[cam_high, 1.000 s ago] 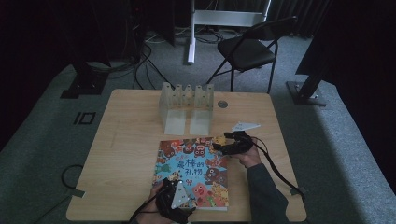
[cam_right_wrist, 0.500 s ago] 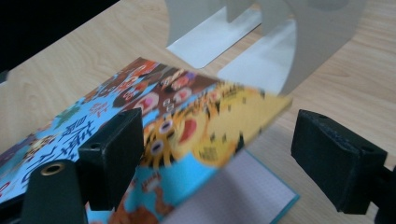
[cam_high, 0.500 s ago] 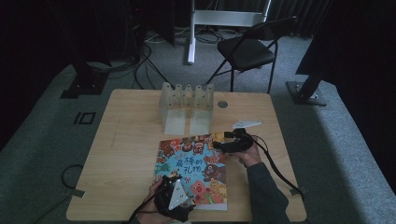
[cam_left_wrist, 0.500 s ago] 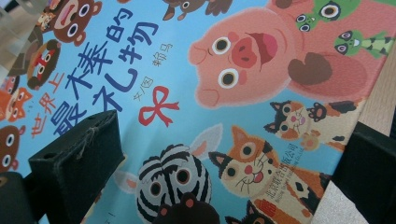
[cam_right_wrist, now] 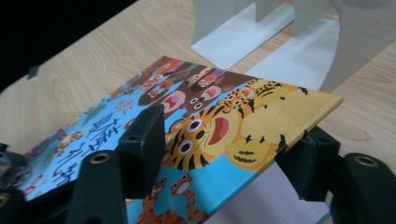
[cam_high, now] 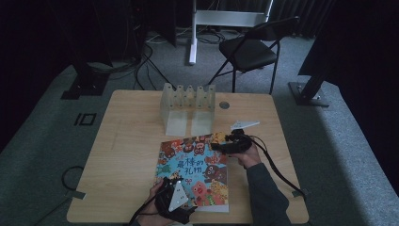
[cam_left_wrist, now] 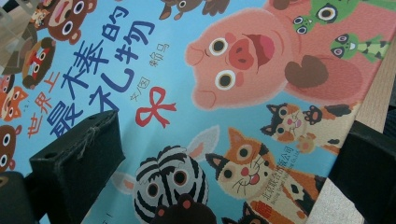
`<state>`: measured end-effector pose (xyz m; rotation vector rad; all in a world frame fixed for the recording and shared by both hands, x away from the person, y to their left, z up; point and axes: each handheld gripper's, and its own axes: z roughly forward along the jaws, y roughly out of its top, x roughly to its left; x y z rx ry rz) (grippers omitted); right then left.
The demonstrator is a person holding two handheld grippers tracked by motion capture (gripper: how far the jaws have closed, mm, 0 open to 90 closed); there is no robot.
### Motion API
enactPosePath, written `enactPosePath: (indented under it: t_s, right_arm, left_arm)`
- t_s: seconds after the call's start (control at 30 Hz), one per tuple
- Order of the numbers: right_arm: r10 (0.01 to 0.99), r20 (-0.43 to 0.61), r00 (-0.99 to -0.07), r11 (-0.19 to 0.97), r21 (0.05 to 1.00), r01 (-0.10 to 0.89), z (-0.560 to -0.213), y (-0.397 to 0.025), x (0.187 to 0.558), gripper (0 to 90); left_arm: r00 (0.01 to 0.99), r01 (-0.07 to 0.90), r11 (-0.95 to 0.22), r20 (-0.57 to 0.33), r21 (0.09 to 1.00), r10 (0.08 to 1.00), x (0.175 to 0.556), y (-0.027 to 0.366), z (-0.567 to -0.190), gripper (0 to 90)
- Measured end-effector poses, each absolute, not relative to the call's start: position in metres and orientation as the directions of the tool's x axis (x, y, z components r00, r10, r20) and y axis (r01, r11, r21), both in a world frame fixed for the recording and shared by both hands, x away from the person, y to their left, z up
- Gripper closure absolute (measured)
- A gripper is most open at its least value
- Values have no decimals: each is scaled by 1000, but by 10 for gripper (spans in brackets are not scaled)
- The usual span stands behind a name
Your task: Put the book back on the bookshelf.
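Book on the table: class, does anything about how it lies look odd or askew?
Yes. The book sits skewed to the table edges, and its far corner is raised between the right gripper's jaws.

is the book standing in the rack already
No, the book lies on the table, in front of the rack.

We observe a wooden table (cam_high: 127, 155) on grey carpet floor (cam_high: 42, 155). Behind it stands a black folding chair (cam_high: 249, 52). Cables (cam_high: 141, 61) cross the floor; the surroundings are dark.
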<state>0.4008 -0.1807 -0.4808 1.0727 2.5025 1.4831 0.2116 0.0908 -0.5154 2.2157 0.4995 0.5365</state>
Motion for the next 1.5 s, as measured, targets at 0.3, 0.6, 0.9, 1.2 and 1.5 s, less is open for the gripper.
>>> enactPosePath:
  t_s: [0.3,0.6,0.9,1.2,1.5]
  right_arm:
    - [554,342,-759,253,799,545,-476,-183,402,490]
    - [522,378,-764,230,801,553,-472,-185,404,562]
    - [523,358,-773,241,808,538,-463,-181,402,576]
    - [538,336,-773,237,820,521,-451,-176,397,604]
    - [519,326,-790,189,858,478,-432,-175,386,669]
  left_arm:
    - [847,206,-560,140,802,512,206,101,-510,62]
    - [832,230,-501,99,834,546,201,124,-498,72]
    - [796,251,-489,109,836,596,214,141,-491,72]
    - [760,320,-412,28,853,650,235,165,-494,110]
    - [733,361,-366,-18,858,680,245,181,-496,116]
